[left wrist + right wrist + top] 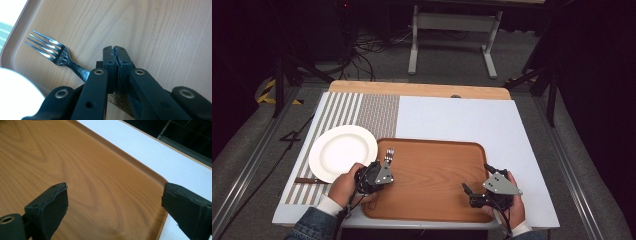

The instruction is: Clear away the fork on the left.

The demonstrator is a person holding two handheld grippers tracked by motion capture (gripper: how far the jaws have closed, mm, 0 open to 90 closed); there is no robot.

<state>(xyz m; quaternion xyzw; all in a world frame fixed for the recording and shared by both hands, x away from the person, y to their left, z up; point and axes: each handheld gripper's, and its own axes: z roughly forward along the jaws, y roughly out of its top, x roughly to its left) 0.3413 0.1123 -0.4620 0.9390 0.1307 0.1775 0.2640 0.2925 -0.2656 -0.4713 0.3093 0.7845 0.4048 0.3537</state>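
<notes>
A metal fork (58, 53) with a dark brown handle lies on the wooden tray (432, 165) near its left rim, tines pointing away from me; the fork (389, 154) also shows in the high view. My left gripper (115, 51) has its jaws pressed together over the handle, which runs under and between them. In the high view the left gripper (384, 166) sits at the tray's left side. My right gripper (115, 202) hovers open over the tray's (82, 170) right corner, nothing between its jaws; it is the right gripper (477, 178) at the tray's front right.
A white plate (343, 151) rests on a striped placemat (362, 107) left of the tray. A brown-handled knife (311, 180) lies by the plate's near edge. The white table (462, 117) extends behind and to the right of the tray.
</notes>
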